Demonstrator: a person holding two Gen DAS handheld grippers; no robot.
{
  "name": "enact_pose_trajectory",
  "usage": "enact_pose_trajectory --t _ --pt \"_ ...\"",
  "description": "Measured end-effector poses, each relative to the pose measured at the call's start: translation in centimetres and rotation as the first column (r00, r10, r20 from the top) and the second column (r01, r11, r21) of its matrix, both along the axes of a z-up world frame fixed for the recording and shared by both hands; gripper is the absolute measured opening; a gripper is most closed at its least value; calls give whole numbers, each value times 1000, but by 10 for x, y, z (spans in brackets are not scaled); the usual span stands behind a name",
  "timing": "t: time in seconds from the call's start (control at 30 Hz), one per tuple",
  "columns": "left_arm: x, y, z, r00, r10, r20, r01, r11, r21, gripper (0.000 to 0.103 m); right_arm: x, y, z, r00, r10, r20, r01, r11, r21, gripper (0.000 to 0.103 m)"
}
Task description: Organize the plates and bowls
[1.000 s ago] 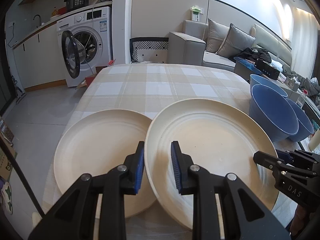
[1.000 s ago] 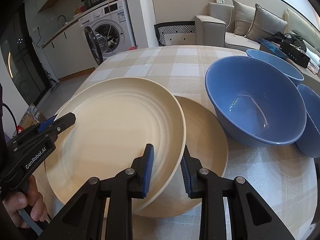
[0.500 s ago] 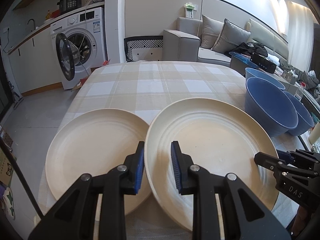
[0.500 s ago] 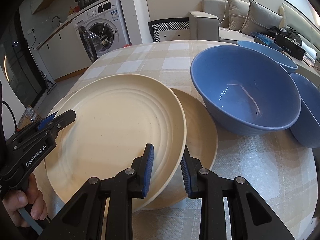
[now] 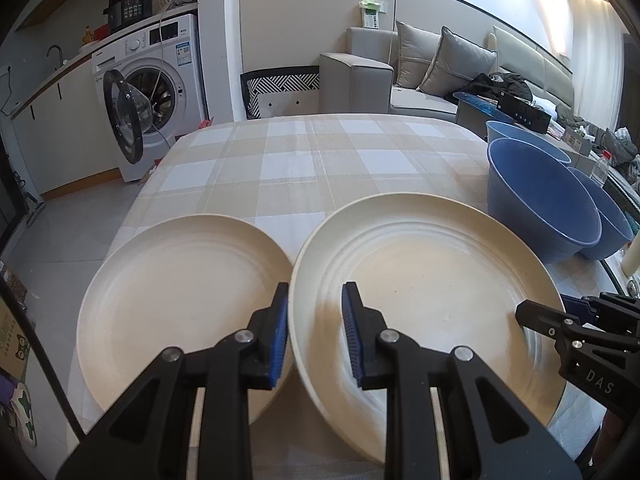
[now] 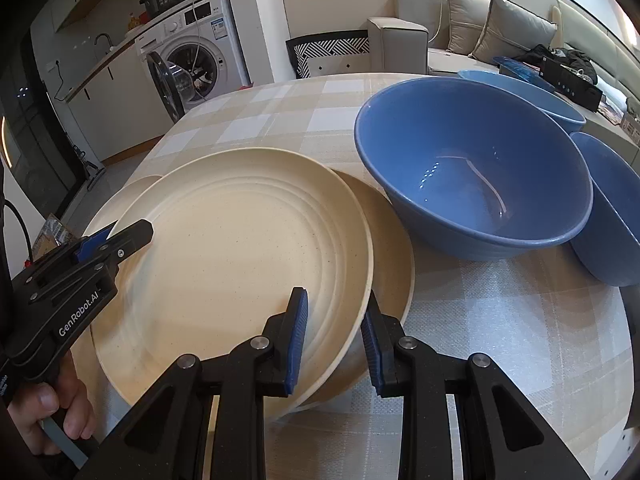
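A ridged cream plate is being held above the table, its rim at 9 o'clock clamped by the left gripper and its rim at 4 o'clock clamped by the right gripper. A second plate is being overlapped beneath it, a third is lying at 9 o'clock, and three blue bowls are clustered farther off at 2 o'clock.

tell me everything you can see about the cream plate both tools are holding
The held plate is round, cream and finely speckled, matte like plastic or bamboo fibre, with stepped concentric rings inside its rim. It is empty and looks clean. It sits tilted above another cream plate that lies under its right side. The left tool is clamped on its left rim, the right tool on its near right rim. A blue bowl stands just beyond it.
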State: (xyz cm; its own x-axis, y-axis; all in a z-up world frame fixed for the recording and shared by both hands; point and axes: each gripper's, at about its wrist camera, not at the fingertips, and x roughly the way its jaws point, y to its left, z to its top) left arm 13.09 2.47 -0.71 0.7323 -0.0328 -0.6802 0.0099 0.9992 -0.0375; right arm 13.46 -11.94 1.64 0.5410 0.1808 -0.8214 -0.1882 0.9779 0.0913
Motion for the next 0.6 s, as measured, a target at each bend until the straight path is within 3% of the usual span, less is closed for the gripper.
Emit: enact_pose_trajectory --t 0.6 --pt "8 -14 -8 1000 -17 -24 18 999 33 23 -1 -9 -3 1000 -27 11 27 999 -39 26"
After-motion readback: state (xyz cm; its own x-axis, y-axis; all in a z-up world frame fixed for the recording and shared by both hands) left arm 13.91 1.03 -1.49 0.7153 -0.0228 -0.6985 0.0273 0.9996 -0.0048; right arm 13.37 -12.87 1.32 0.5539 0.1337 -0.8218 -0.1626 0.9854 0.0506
